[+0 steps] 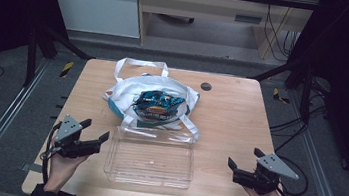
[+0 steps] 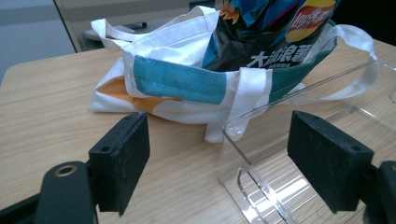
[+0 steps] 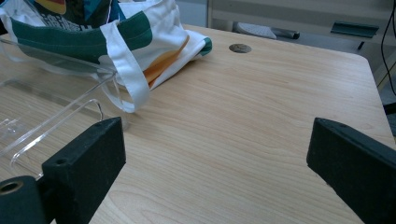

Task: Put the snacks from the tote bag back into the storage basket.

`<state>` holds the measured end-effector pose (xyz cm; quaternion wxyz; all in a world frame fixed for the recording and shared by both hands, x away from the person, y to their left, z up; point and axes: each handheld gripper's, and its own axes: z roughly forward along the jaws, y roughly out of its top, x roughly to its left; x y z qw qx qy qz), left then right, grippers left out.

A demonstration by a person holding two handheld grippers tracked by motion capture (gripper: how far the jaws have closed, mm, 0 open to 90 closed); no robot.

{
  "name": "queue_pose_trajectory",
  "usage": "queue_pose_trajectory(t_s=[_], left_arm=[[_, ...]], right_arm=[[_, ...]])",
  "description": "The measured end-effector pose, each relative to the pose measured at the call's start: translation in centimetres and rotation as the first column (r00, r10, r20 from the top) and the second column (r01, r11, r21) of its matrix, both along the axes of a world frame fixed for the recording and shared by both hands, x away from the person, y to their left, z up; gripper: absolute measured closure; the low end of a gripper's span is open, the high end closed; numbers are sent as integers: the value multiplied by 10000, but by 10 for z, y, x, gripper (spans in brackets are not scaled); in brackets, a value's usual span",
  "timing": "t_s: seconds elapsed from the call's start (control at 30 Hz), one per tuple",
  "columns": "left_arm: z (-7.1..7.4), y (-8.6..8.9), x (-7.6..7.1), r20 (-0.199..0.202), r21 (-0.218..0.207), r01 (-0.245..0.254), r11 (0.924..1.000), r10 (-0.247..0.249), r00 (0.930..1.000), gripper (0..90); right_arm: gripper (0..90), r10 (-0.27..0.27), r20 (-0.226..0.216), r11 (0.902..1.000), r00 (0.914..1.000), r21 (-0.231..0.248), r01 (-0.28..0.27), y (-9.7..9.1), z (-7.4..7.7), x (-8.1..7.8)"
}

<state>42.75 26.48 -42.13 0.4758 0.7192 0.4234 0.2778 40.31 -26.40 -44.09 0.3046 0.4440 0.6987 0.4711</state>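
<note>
A white tote bag (image 1: 128, 92) with teal and orange patches lies at the table's middle, its mouth open. Snack packets (image 1: 156, 103) fill it; one dark chip bag (image 2: 261, 51) shows up close in the left gripper view. In front of the bag stands a clear plastic tray (image 1: 148, 175), with nothing in it. My left gripper (image 1: 94, 130) rests open at the tray's left side, holding nothing. My right gripper (image 1: 244, 158) is open to the tray's right, also holding nothing. The tote (image 3: 140, 42) and tray corner (image 3: 60, 126) appear at the left of the right gripper view.
The wooden table (image 1: 231, 115) has a small round grommet hole (image 1: 206, 86) at the back right. The tote's straps (image 1: 141, 64) trail toward the far edge. A desk and cables stand beyond the table.
</note>
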Motion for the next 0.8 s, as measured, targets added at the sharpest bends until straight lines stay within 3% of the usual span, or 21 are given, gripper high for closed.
queue_pose_trajectory(t_s=[0.2, 0.8], left_arm=[[5, -3, 0, 76, -160, 65, 9999, -63, 10000, 216], [16, -23, 5, 315, -84, 460, 9989, -457, 9985, 239]], right_arm=[[47, 91, -110, 9999, 9999, -70, -91, 1, -1, 1], [44, 147, -130, 9998, 9998, -114, -149, 4, -1, 0]])
